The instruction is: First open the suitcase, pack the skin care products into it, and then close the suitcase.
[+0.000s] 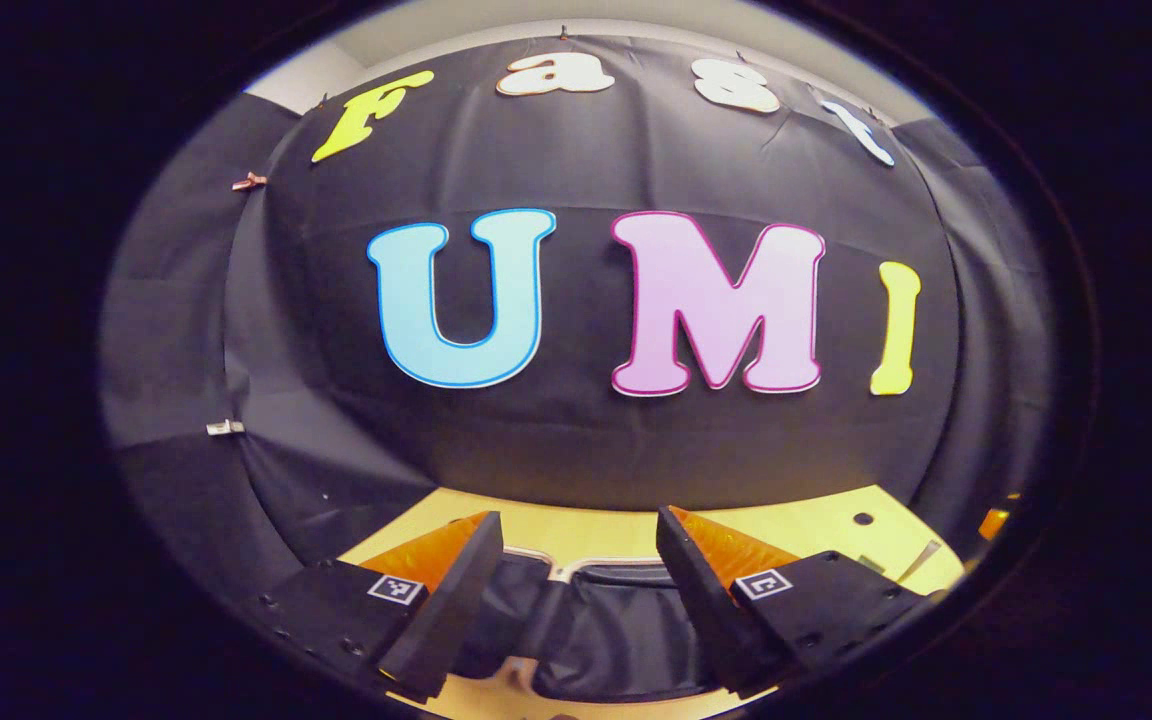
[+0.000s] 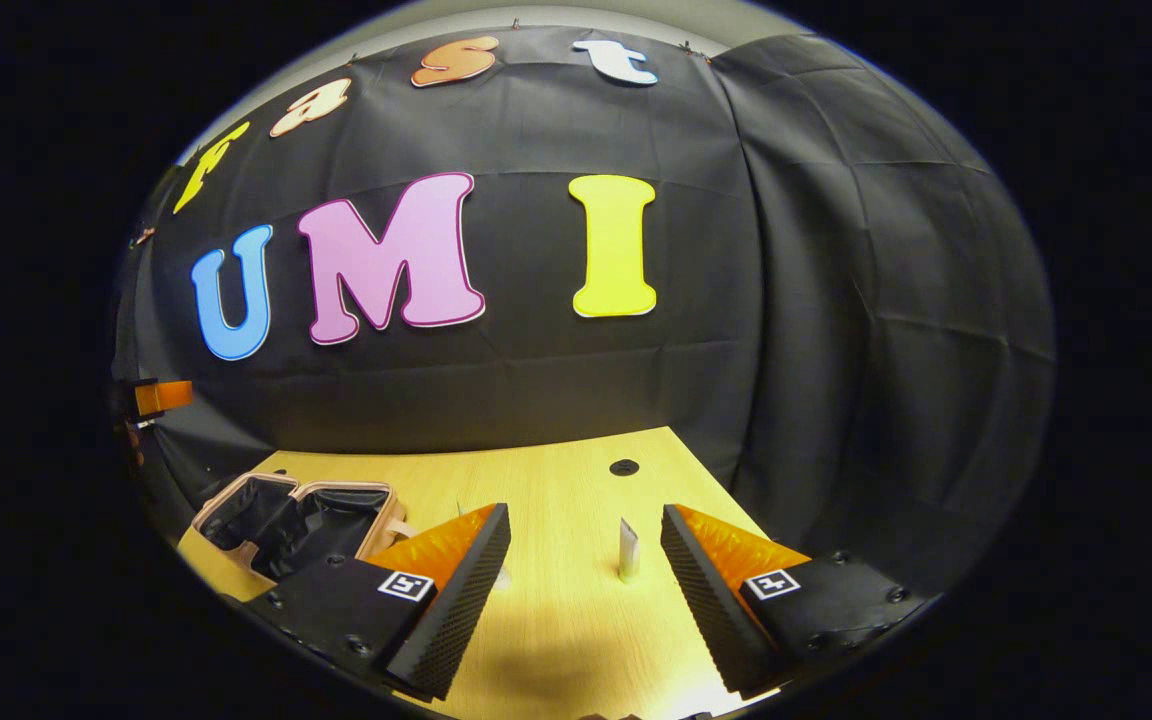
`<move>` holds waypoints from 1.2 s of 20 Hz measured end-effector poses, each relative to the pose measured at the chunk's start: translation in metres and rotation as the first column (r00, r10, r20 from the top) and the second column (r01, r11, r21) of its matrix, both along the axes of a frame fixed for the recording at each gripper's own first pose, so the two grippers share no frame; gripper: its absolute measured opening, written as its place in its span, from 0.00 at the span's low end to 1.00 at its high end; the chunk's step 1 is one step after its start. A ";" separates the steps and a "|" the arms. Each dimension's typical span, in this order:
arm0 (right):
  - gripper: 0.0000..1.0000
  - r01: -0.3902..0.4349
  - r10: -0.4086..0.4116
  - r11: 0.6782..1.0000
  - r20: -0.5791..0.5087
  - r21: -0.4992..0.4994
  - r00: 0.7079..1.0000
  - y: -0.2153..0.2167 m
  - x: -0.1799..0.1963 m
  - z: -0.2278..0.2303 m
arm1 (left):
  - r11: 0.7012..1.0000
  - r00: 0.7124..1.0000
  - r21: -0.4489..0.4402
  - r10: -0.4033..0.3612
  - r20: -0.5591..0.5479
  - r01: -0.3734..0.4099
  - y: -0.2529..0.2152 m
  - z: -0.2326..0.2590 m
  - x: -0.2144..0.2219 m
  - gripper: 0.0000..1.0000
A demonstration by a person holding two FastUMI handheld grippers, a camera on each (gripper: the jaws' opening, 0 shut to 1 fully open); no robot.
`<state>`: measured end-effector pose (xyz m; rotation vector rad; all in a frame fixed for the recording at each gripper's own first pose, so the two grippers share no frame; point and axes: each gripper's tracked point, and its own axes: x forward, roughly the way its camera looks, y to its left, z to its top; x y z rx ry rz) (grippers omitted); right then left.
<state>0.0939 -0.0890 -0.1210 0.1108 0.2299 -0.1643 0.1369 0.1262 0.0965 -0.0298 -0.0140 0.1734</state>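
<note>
The small suitcase [image 2: 296,515] lies open on the wooden table, pale pink rim up, black lining showing. In the left gripper view its black inside [image 1: 596,630] sits right below and between my fingers. My left gripper [image 1: 578,520] hangs over it, open, with nothing between the fingers. A small white skin care tube [image 2: 628,550] stands upright on the table, just inside the right finger of my right gripper [image 2: 586,512]. That gripper is open too and touches nothing. A second small pale item [image 2: 503,577] peeks out beside its left finger.
The light wooden table [image 2: 576,640] has a round cable hole [image 2: 624,467] near the back. Black cloth walls close it in behind and on the right. A slim pale object [image 1: 921,560] lies at the table's right in the left gripper view.
</note>
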 end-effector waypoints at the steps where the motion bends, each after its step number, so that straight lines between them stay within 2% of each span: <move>1: 0.96 -0.007 0.007 1.000 -0.002 0.003 1.000 -0.004 0.000 -0.001 | 0.999 0.999 -0.020 -0.046 0.004 0.046 -0.033 -0.008 0.001 0.97; 5: 0.96 -0.014 0.015 1.000 0.003 -0.003 1.000 -0.025 0.002 -0.007 | 0.977 0.985 -0.145 -0.167 -0.049 0.158 -0.135 -0.066 0.010 0.97; 7: 0.96 -0.006 0.006 1.000 -0.003 0.005 1.000 -0.033 0.003 -0.018 | 0.967 0.972 -0.157 -0.217 -0.086 0.202 -0.180 -0.101 0.015 0.96; 11: 0.96 -0.021 0.022 1.000 -0.034 0.020 0.999 -0.042 0.008 -0.055 | 0.921 0.913 -0.178 -0.375 -0.159 0.347 -0.253 -0.173 0.024 0.96; 14: 0.96 -0.017 0.019 1.000 -0.066 0.024 0.998 -0.050 0.015 -0.087 | 0.923 0.891 -0.085 -0.384 -0.243 0.375 -0.269 -0.226 0.053 0.96; 16: 0.96 -0.016 0.019 0.999 -0.074 0.044 0.997 -0.052 0.024 -0.102 | 0.924 0.893 -0.036 -0.379 -0.244 0.382 -0.279 -0.244 0.078 0.96; 20: 0.96 -0.017 0.024 0.997 -0.104 0.070 0.994 -0.053 0.046 -0.128 | 0.934 0.899 -0.044 -0.354 -0.258 0.355 -0.292 -0.273 0.128 0.96; 24: 0.97 -0.011 0.021 0.996 -0.119 0.090 0.993 -0.054 0.068 -0.144 | 0.946 0.901 -0.062 -0.323 -0.288 0.320 -0.295 -0.290 0.159 0.96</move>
